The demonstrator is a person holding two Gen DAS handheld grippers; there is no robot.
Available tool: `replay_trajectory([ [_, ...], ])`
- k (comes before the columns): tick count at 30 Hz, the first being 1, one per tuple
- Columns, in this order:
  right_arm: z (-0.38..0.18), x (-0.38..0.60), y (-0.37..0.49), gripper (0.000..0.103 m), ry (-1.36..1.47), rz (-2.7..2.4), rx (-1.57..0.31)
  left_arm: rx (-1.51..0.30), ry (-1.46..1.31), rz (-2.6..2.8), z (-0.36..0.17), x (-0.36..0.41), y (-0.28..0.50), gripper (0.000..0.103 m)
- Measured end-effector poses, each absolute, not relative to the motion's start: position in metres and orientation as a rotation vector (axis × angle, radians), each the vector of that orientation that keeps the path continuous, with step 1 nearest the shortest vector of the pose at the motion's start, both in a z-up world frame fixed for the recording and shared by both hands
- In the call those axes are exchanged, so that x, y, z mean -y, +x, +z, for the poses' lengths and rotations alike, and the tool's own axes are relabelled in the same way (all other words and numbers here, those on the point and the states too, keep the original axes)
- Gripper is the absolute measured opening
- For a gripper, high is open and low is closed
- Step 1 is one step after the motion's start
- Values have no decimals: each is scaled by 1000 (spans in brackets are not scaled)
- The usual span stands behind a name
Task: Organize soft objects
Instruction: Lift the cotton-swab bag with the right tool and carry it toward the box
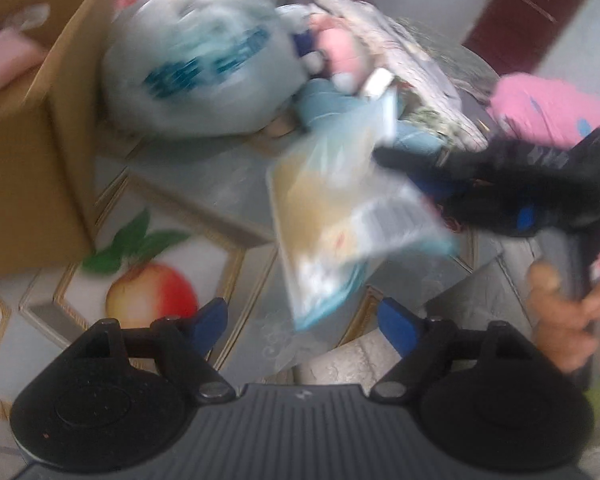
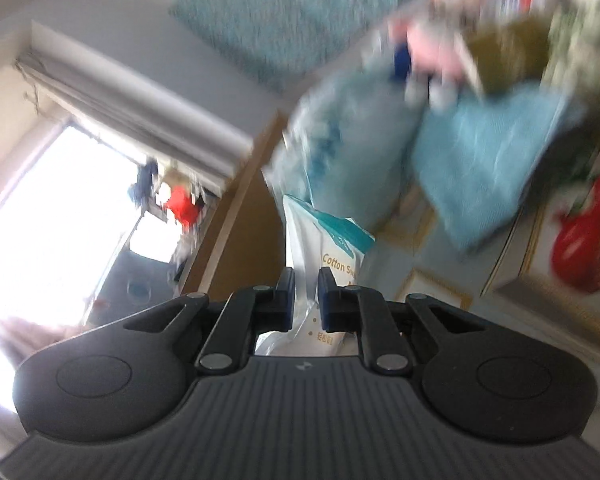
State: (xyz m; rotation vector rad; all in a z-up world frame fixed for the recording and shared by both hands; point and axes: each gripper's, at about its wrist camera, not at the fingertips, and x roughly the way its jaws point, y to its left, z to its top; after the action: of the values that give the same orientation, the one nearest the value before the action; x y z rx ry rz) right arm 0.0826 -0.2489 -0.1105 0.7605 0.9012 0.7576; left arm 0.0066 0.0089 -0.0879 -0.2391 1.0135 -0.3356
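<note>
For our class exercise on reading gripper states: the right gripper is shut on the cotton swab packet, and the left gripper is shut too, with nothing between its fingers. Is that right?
One part is wrong. The left gripper is open, not shut; the left wrist view shows its blue fingers standing wide apart, empty. The right gripper is indeed shut on the cotton swab packet.

- The left gripper (image 1: 302, 322) is showing a ribbed dark-grey body, two round black housings and black linkage arms joined by silver screws.
- Its fingers (image 1: 398, 326) are wearing bright blue pads.
- The right gripper (image 2: 304, 296) is looking the same: ribbed grey deck with a small pale logo, black discs, silver pivot screws, and dark blue pads (image 2: 327, 296).
- The right hand (image 1: 560, 316) is appearing bare, with a pink sleeve (image 1: 548, 108) carrying small blue marks, blurred.
</note>
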Motion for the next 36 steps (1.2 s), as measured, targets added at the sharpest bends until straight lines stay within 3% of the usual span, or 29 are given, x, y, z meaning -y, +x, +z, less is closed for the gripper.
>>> replay_trajectory([
  [3, -128, 242, 84, 13, 742, 734, -991, -1025, -269, -314, -98, -12, 11, 84],
  [10, -132, 248, 82, 13, 744, 701, -1006, -971, -170, -328, -97, 6, 12, 85],
  [14, -129, 251, 80, 11, 766, 732, -981, -950, -142, -312, -91, 8, 1, 73],
  [18, -93, 239, 76, 9, 712, 811, -923, -926, -219, -335, -73, -6, -5, 68],
  [28, 6, 177, 91, 4, 527, 1007, -757, -710, -270, -283, 10, -58, -17, 69],
  [36, -37, 175, 107, 9, 520, 932, -895, -816, -379, -247, -38, -72, -10, 69],
])
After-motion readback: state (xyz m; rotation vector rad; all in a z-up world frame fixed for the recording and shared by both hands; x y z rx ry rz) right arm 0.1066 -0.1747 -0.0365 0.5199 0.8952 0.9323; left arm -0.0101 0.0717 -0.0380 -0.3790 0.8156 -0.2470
